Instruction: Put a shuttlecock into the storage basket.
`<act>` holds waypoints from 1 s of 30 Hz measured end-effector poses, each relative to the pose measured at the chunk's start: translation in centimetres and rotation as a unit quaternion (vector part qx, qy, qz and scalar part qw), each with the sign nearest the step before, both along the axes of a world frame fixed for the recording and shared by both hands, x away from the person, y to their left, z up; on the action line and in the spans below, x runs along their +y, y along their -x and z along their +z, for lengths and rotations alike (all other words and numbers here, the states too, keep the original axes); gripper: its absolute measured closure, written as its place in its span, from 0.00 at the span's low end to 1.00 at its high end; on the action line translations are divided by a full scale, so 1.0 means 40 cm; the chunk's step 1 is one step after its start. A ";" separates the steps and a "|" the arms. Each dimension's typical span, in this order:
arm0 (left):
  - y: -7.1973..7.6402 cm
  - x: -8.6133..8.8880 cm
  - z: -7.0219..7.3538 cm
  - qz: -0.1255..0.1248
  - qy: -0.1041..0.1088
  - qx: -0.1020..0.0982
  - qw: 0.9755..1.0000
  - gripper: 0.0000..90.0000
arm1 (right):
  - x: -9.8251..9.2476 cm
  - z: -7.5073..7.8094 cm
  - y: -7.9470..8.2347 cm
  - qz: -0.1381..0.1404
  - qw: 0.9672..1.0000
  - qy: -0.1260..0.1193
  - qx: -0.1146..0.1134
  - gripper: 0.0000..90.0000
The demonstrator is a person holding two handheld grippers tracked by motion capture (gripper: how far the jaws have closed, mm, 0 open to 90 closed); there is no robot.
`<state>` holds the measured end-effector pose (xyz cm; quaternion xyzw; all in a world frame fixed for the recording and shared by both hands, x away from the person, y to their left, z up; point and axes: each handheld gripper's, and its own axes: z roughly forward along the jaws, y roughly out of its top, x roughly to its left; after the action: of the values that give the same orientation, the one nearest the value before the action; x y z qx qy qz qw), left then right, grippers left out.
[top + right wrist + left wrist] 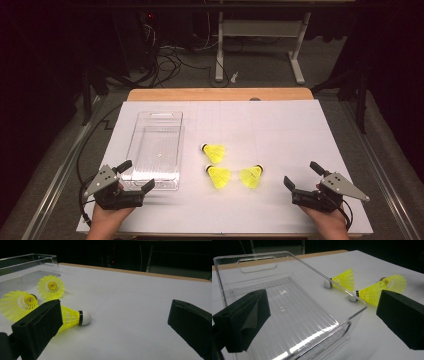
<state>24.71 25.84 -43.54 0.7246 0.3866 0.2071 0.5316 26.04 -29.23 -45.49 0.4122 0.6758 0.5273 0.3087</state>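
Three yellow shuttlecocks lie on the white table: one farther back (215,152), one in the middle (219,176) and one to the right (251,176). A clear plastic bin (155,150) stands left of them with nothing inside. My left gripper (136,176) is open at the bin's near end; in the left gripper view its jaws frame the bin (287,312) and two shuttlecocks (343,280) (382,288). My right gripper (304,175) is open at the front right, pointing toward the nearest shuttlecock (73,317), which lies beside its left jaw.
The white table top (280,125) has free room at the back and right. A wooden edge (220,94) runs along the far side. Beyond it are cables and a desk frame (260,45) on a dark floor.
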 end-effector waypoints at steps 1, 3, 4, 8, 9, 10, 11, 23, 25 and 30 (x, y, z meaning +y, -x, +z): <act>0.000 0.000 0.000 -0.001 0.000 0.000 1.000 0.00 | 0.000 0.000 0.000 -0.001 1.000 0.000 0.000 0.00; -0.001 0.000 -0.001 0.000 -0.003 0.002 1.000 0.00 | -0.001 0.000 0.000 -0.001 1.000 0.000 0.000 0.00; -0.001 0.000 -0.001 0.000 -0.002 0.004 1.000 0.00 | -0.001 0.001 0.000 -0.001 1.000 -0.001 0.000 0.00; -0.001 -0.003 -0.002 -0.004 -0.004 0.004 1.000 0.00 | -0.001 0.001 0.000 -0.001 1.000 0.000 0.000 0.00; -0.001 -0.003 -0.002 -0.004 -0.006 0.004 1.000 0.00 | -0.001 0.001 0.000 -0.001 1.000 0.000 0.000 0.00; -0.001 -0.003 -0.002 -0.003 -0.006 0.005 1.000 0.00 | -0.001 0.001 0.000 -0.001 1.000 0.000 0.000 0.00; -0.001 -0.003 -0.002 -0.003 -0.006 0.005 1.000 0.00 | -0.001 0.001 0.000 -0.001 1.000 0.000 0.000 0.00; -0.002 0.003 -0.002 0.001 -0.004 0.006 1.000 0.00 | 0.000 0.001 0.000 0.001 1.000 0.000 0.000 0.00; -0.003 0.009 -0.001 0.003 -0.001 0.007 1.000 0.00 | -0.001 0.001 0.000 0.001 1.000 0.001 0.001 0.00; -0.005 0.031 0.000 0.014 0.010 0.009 1.000 0.00 | -0.001 0.001 -0.001 0.001 1.000 0.002 0.001 0.00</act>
<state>24.91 27.07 -43.54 0.7154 0.4035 0.2039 0.5328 26.07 -29.28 -45.46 0.4114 0.6775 0.5259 0.3085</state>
